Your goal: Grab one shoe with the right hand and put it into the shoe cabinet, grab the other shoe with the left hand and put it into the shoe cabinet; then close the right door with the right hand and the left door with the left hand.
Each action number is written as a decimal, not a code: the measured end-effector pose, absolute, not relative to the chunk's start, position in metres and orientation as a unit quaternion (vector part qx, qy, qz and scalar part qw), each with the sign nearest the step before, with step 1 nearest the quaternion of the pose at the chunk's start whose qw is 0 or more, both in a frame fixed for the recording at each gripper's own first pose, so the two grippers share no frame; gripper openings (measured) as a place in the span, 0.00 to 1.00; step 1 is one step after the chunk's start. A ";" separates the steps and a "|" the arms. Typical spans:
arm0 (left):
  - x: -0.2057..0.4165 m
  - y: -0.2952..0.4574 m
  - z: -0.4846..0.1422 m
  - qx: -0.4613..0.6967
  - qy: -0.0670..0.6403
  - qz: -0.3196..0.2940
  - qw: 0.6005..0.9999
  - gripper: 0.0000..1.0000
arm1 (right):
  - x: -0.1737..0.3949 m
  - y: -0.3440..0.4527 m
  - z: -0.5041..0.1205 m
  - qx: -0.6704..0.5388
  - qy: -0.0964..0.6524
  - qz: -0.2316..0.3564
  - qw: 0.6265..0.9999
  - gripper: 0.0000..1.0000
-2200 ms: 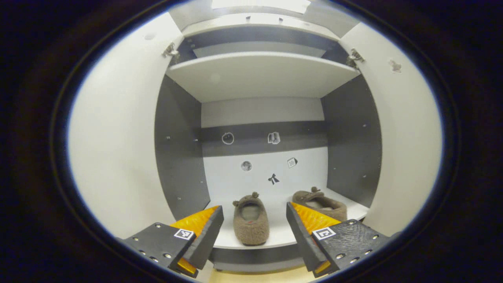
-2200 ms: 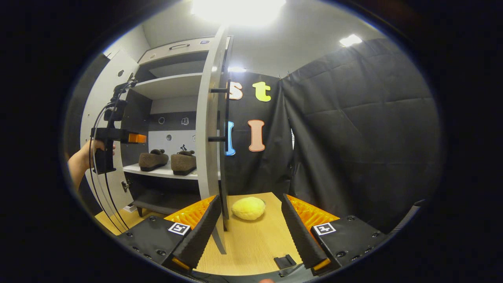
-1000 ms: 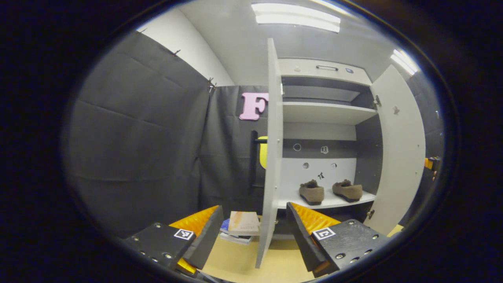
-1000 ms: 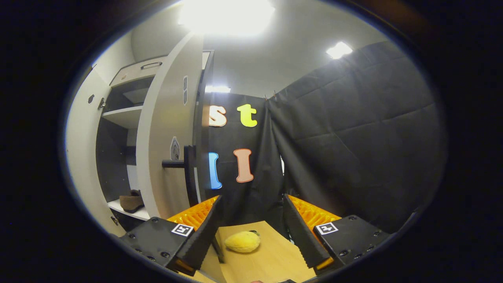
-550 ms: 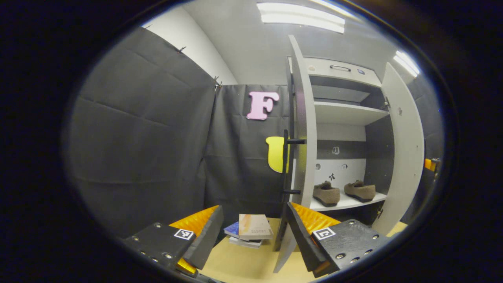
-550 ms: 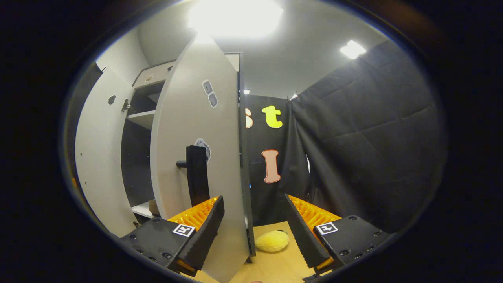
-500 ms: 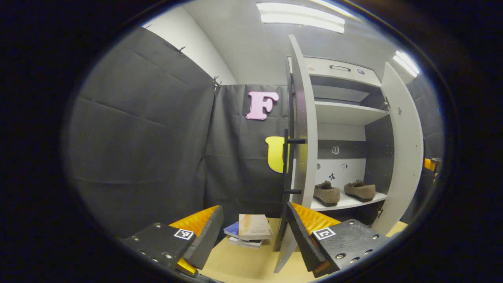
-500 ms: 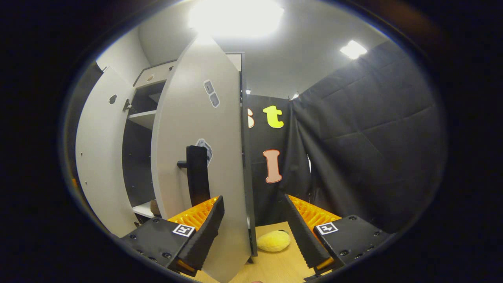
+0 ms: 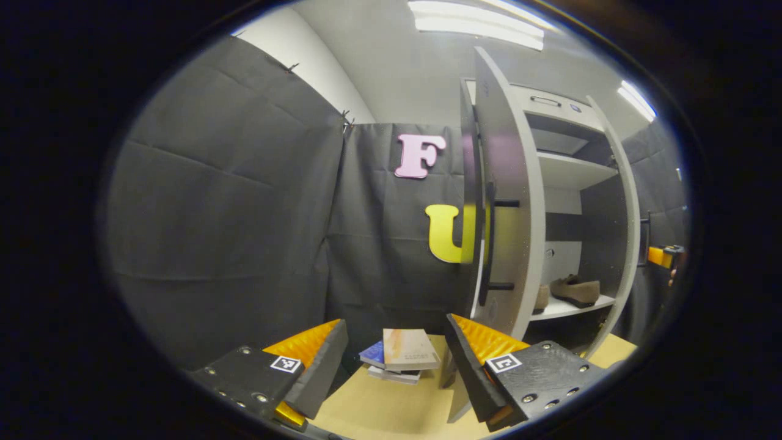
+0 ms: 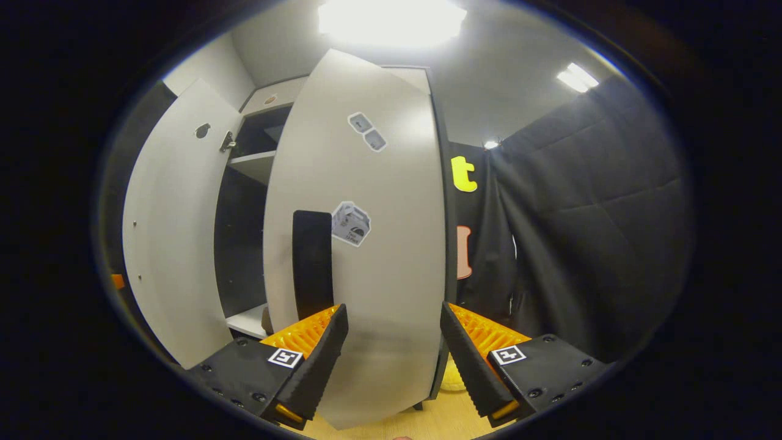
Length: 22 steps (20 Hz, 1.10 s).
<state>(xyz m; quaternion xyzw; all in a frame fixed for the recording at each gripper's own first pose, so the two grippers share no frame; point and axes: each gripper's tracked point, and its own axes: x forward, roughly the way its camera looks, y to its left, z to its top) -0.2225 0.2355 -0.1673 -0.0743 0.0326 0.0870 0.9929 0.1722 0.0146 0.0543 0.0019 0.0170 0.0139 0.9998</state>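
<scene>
Two brown fuzzy shoes stand on the cabinet's lower shelf (image 9: 565,307); one shoe (image 9: 575,290) shows whole, the other shoe (image 9: 541,298) is half hidden by the left door (image 9: 512,201). My left gripper (image 9: 394,366) is open and holds nothing, out in front of that door's outer side with its black handle (image 9: 489,244). My right gripper (image 10: 391,360) is open and holds nothing. Close before it stands the right door's (image 10: 379,244) outer face, with its black handle (image 10: 311,263) just above the left finger. The left door (image 10: 171,232) stands wide open beyond.
A small stack of books (image 9: 403,360) lies on the wooden floor (image 9: 391,409) between my left fingers. A yellow plush thing (image 10: 449,377) peeks out behind the right door's lower edge. Black cloth walls close both sides. The other gripper (image 9: 663,256) shows at the far right.
The right door has swung toward the cabinet, its outer face now facing my right gripper. My left gripper has gone round to the left door's outer side. Both shoes stay on the shelf.
</scene>
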 end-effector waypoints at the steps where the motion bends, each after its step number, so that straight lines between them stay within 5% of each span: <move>1: -0.220 0.240 -0.169 -0.076 0.033 0.088 0.993 0.93 | 0.174 0.016 0.053 -0.005 0.017 0.009 1.000 0.96; 3: -0.210 0.245 -0.170 -0.083 0.031 0.083 0.993 0.96 | 0.176 0.015 0.052 -0.003 0.017 0.003 1.000 0.89; 13: -0.152 0.217 -0.149 -0.103 0.006 0.022 0.994 0.93 | 0.151 -0.033 0.043 -0.010 0.017 -0.069 0.997 0.97; 22: -0.156 0.171 -0.147 -0.128 0.020 0.014 0.991 0.92 | 0.152 -0.055 0.027 -0.013 0.034 -0.035 0.999 0.97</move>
